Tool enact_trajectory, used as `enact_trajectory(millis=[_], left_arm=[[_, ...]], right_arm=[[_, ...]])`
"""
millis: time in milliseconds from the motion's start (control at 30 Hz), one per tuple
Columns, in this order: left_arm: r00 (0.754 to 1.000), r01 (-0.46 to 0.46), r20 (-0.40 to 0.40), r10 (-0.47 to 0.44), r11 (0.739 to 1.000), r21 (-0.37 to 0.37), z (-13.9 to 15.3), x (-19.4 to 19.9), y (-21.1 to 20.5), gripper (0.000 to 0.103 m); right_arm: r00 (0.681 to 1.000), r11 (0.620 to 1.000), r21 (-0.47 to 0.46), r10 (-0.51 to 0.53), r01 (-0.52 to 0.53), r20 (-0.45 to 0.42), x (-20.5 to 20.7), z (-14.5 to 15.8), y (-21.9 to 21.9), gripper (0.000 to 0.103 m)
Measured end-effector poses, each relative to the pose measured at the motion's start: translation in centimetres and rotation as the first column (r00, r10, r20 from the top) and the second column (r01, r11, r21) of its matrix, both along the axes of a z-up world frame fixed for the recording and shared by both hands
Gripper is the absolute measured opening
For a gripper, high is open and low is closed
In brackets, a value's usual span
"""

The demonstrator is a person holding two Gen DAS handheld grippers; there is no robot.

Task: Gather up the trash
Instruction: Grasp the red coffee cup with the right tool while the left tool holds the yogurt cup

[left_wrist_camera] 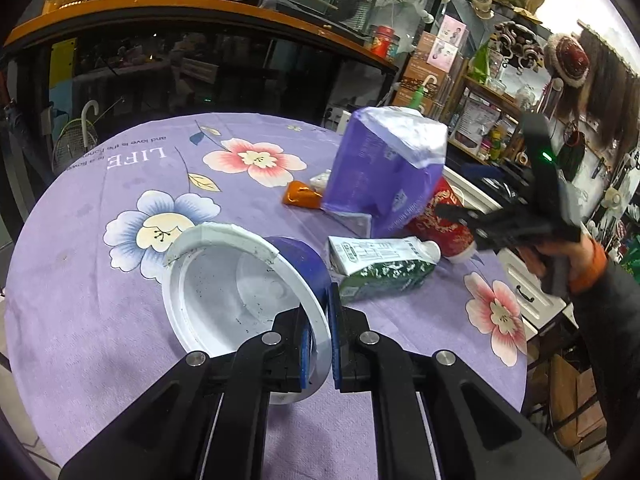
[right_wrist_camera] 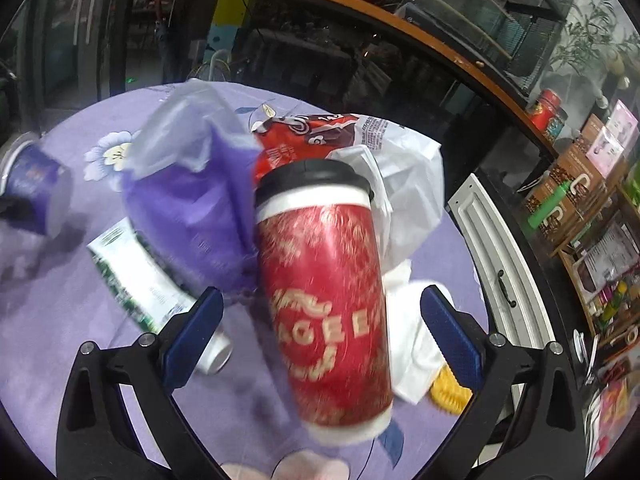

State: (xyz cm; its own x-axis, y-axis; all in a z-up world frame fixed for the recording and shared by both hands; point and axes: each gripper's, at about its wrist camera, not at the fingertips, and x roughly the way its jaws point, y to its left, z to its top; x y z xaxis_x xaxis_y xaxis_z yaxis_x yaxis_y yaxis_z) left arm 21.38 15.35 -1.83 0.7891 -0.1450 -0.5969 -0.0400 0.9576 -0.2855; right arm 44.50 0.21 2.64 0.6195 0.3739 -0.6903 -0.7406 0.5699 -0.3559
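Your left tongs (left_wrist_camera: pixel 320 344) are clenched on the white rim of the blue tub (left_wrist_camera: pixel 240 292), one pad inside the mouth and one outside, pitched down toward the desk (left_wrist_camera: pixel 80 288). The tub lies tipped with its mouth toward you. At two o'clock from it lies the green carton (left_wrist_camera: pixel 380 264); beyond that, at twelve, stands the purple bag (left_wrist_camera: pixel 380 168).

Your right tongs (right_wrist_camera: pixel 320 320) stand released, pads wide apart on either side of the red cup (right_wrist_camera: pixel 324 292) without touching it. The cup has a black lid and leans toward eleven o'clock. In the left view your hand (left_wrist_camera: pixel 568 260) grips that tool at three o'clock.
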Motion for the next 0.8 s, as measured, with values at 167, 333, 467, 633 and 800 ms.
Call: enact_trajectory(millis=[167, 333, 467, 633, 800], left_arm=[[1.000, 0.010, 0.001, -0.010, 1.000, -0.005, -0.4, -0.2, -0.1, 0.008], [1.000, 0.023, 0.000, -0.023, 0.999, -0.023, -0.9, -0.1, -0.4, 0.008], [1.000, 0.023, 0.003, -0.023, 1.000, -0.007, -1.0, -0.2, -0.9, 0.008], [1.000, 0.029, 0.009, -0.029, 1.000, -0.004, -0.9, -0.5, -1.5, 0.008], [0.999, 0.037, 0.021, -0.037, 0.999, -0.001, -0.5, -0.9, -2.2, 0.008]], right_arm=[[1.000, 0.999, -0.053, -0.005, 0.004, -0.015, 2.2, -1.1, 1.7, 0.097], [1.000, 0.996, -0.088, -0.013, 0.012, -0.015, 3.4, -2.2, 2.9, 0.089], [1.000, 0.996, -0.087, -0.013, 0.012, -0.008, 3.2, -2.5, 3.1, 0.079], [1.000, 1.000, 0.004, -0.018, 0.018, -0.020, 2.0, -1.4, 1.9, 0.079], [1.000, 0.992, 0.128, -0.011, 0.014, -0.025, -0.6, 0.5, -0.4, 0.079]])
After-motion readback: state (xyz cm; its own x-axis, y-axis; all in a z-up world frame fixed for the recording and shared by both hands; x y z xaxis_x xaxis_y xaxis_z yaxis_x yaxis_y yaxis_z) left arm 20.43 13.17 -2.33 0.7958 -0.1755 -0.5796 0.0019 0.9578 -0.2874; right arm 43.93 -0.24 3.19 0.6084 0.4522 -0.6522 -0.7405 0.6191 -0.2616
